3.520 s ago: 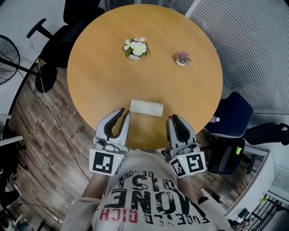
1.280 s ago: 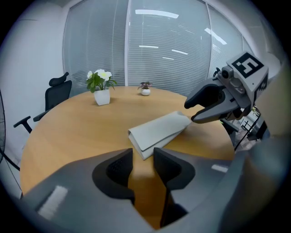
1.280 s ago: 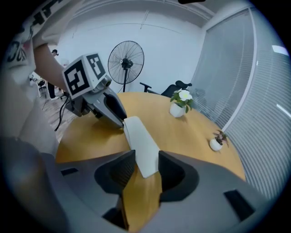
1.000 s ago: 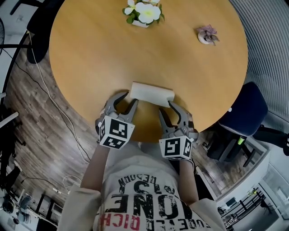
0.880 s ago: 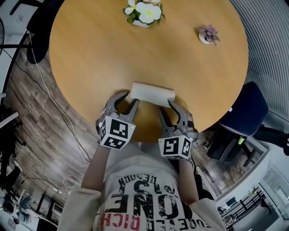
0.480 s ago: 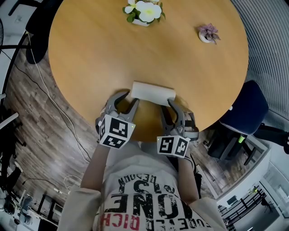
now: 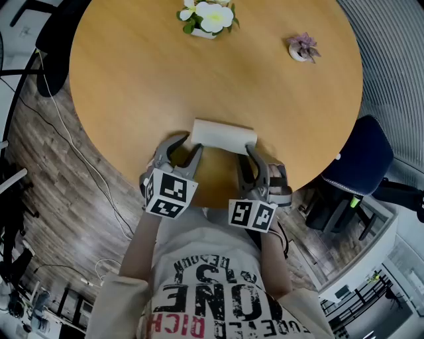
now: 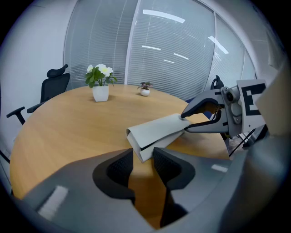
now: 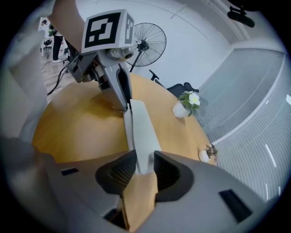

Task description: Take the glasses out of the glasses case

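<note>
The white glasses case (image 7: 223,135) lies closed near the front edge of the round wooden table (image 7: 146,86). My left gripper (image 7: 189,144) holds the case's left end, jaws shut on its corner. In the left gripper view that corner of the case (image 8: 159,132) fills the gap at the left gripper (image 8: 143,157) pad tips. My right gripper (image 7: 252,151) is shut on the case's right end. The right gripper view shows the case (image 9: 141,132) running away from the right gripper (image 9: 144,169). The glasses are hidden.
A white pot of flowers (image 7: 204,14) and a small purple plant (image 7: 303,48) stand at the table's far side. A blue chair (image 7: 358,169) sits to the right and a fan (image 9: 148,43) stands beyond the table. The person's torso presses against the near edge.
The right gripper's jaws have narrowed onto the case's right end over the last second. The left gripper and the case have stayed in place.
</note>
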Demonstrator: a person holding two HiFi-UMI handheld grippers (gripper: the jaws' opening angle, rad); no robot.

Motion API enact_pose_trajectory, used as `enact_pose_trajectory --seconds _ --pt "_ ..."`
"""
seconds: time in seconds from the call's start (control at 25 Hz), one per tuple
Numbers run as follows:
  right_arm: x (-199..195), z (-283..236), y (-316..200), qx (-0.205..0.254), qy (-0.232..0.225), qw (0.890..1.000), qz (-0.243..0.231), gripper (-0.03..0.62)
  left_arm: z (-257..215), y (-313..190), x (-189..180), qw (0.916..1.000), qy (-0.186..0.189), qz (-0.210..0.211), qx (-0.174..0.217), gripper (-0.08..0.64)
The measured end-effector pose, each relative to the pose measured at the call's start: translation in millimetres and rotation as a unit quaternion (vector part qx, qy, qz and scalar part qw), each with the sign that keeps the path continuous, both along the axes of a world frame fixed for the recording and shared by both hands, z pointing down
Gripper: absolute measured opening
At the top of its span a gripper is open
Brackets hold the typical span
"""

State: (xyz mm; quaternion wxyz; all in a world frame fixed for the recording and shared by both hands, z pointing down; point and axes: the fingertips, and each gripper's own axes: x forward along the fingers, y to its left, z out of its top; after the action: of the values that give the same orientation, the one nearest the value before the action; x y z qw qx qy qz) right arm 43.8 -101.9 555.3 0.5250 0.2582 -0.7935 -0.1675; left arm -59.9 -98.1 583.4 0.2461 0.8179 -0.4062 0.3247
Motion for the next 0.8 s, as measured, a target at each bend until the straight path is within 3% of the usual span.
enact_pose_trajectory --seconds 0.8 --pt "2 -26 -31 0.008 -0.067 0.996 0.051 0.081 1 1 0 0.9999 0.01 -0.008 -0.004 0.152"
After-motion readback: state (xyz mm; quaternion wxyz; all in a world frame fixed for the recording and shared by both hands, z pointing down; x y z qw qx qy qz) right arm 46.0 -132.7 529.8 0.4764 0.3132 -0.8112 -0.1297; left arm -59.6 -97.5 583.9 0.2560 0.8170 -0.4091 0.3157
